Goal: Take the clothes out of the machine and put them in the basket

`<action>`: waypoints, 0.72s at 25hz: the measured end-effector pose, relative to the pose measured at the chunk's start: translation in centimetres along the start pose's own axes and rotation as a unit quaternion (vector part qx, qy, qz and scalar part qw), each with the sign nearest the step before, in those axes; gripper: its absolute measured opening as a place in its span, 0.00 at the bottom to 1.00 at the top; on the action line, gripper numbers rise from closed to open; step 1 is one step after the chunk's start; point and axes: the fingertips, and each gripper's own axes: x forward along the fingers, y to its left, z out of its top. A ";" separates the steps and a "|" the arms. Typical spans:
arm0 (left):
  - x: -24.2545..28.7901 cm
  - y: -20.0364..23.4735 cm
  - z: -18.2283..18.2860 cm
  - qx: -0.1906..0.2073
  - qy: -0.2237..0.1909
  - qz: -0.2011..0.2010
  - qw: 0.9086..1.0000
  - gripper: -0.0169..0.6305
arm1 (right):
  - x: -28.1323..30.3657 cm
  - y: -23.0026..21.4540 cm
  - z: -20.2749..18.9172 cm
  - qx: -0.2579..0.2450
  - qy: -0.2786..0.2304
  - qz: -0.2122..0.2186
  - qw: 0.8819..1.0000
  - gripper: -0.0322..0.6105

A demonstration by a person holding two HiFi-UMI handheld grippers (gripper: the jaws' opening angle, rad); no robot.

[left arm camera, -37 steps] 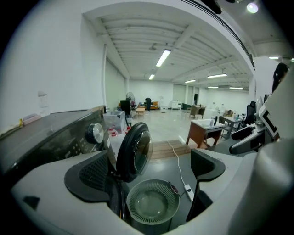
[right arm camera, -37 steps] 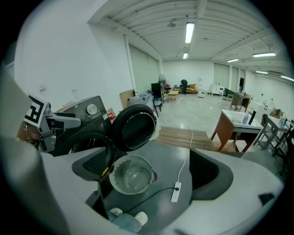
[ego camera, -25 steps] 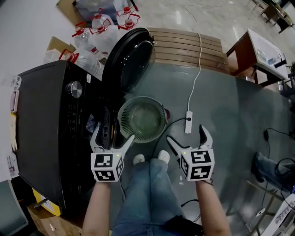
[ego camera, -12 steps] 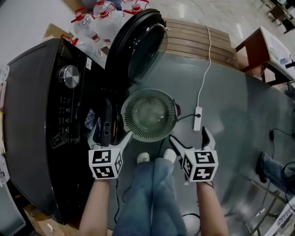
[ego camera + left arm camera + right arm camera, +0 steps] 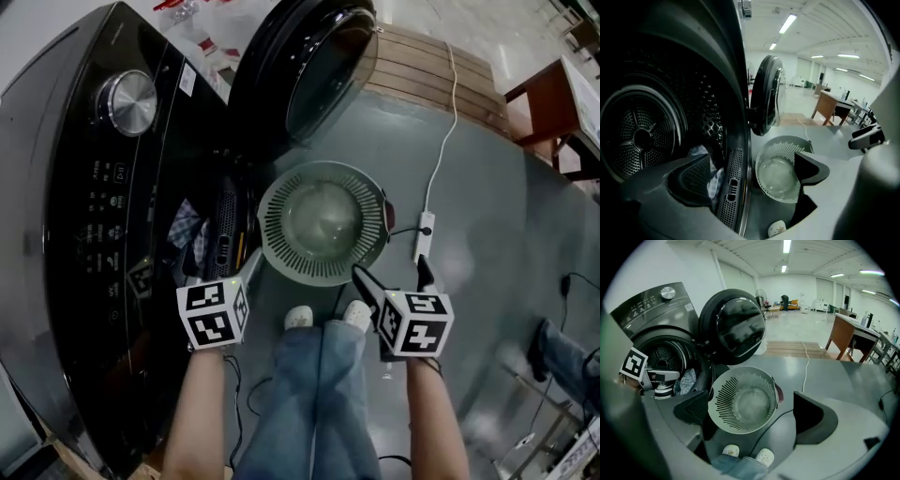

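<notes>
Jaws of the left tool (image 5: 750, 176) stand wide apart with nothing gripped. They are poised at the mouth of the black machine (image 5: 75, 187), and the rim of its opening shows between them. The right tool (image 5: 752, 416) is likewise spread open and empty, held above the grey floor (image 5: 487, 216) near the person's white shoes (image 5: 300, 319). The clothes (image 5: 701, 152), a pale crumpled bundle with a checked piece, lie at the bottom front of the perforated drum (image 5: 642, 136), and neither tool touches them. The basket (image 5: 281, 234), round and slatted, sits on the floor just beside the machine's front, below the swung-open door (image 5: 300, 75). A white cable with a power strip (image 5: 425, 234) trails across the floor just beyond the basket.
</notes>
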 end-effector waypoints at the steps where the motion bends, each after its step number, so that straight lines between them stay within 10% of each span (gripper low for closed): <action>1: 0.5 0.4 -0.5 -0.001 0.006 0.006 1.000 0.90 | 0.6 0.1 -0.3 0.001 0.006 -0.001 1.000 0.92; 18: 5.8 10.6 -7.8 -0.034 0.063 0.174 0.982 0.89 | 9.7 5.4 -4.2 -0.089 0.023 0.043 0.995 0.92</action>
